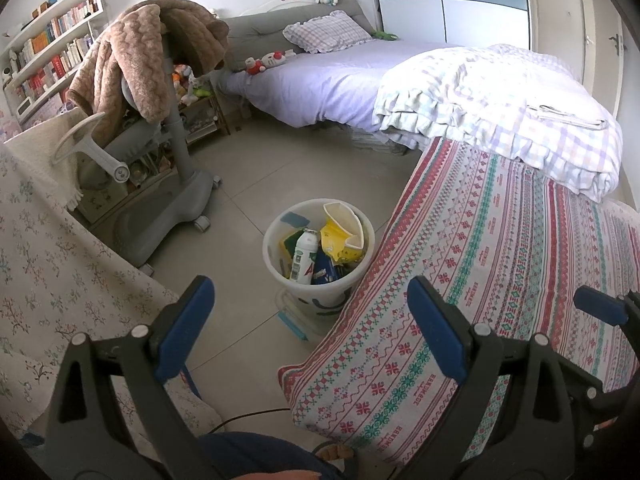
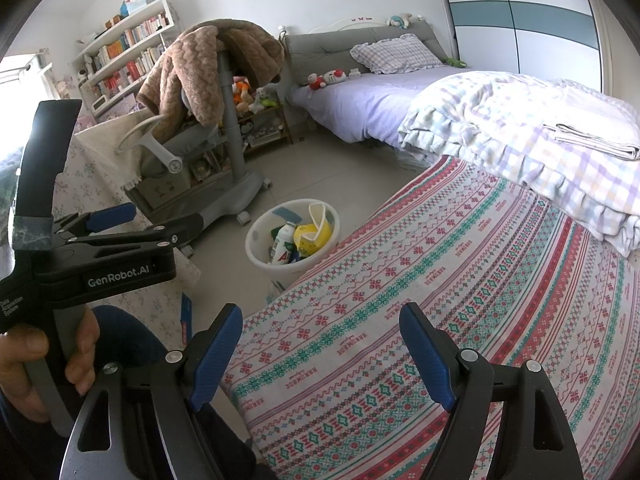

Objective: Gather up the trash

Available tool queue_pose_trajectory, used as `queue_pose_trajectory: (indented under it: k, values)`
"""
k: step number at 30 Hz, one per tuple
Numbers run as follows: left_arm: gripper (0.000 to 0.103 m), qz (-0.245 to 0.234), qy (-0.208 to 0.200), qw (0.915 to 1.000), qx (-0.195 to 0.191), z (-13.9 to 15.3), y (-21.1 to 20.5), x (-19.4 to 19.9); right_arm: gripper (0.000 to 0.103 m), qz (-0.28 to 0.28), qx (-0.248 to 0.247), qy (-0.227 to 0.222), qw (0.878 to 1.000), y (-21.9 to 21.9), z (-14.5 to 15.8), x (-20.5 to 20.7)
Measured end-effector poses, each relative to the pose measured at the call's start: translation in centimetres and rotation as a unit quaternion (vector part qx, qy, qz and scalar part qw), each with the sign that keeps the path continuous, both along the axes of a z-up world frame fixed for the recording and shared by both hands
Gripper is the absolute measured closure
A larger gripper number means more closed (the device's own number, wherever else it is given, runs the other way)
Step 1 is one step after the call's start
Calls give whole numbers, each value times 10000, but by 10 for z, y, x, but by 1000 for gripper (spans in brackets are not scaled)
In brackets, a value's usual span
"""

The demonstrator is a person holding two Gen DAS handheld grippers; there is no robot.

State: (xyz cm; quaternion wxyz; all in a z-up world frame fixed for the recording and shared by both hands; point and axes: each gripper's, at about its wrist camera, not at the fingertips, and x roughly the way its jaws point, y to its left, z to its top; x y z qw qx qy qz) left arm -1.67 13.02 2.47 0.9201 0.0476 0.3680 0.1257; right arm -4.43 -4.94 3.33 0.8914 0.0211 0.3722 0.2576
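A white bin (image 1: 276, 258) stands on the tiled floor against the edge of a patterned bedspread. It holds a crumpled yellow carton (image 1: 344, 236), a white bottle (image 1: 306, 254) and a blue packet (image 1: 325, 270). My left gripper (image 1: 308, 282) hovers open above the floor just short of the bin, nothing between its blue pads. My right gripper (image 2: 320, 310) is open and empty over the bedspread; the bin (image 2: 258, 254) lies ahead to its left. A hand holds the left gripper (image 2: 156, 216) at the right wrist view's left side.
The striped bedspread (image 1: 500, 280) fills the right side, with a folded checked quilt (image 1: 500, 100) behind it. A floral cloth (image 1: 52, 280) drapes on the left. A grey wheeled chair (image 1: 176, 184) under a brown blanket stands beyond. A flat light-blue item (image 1: 292, 322) lies by the bin's base.
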Motion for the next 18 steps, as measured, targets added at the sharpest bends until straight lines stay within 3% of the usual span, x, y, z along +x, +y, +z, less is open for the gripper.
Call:
queue_pose_trajectory:
  k: [18]
  values:
    - [6,-4,-17,10000,3,0,0,0,21,8,10,-9,10000,-1,-2,0]
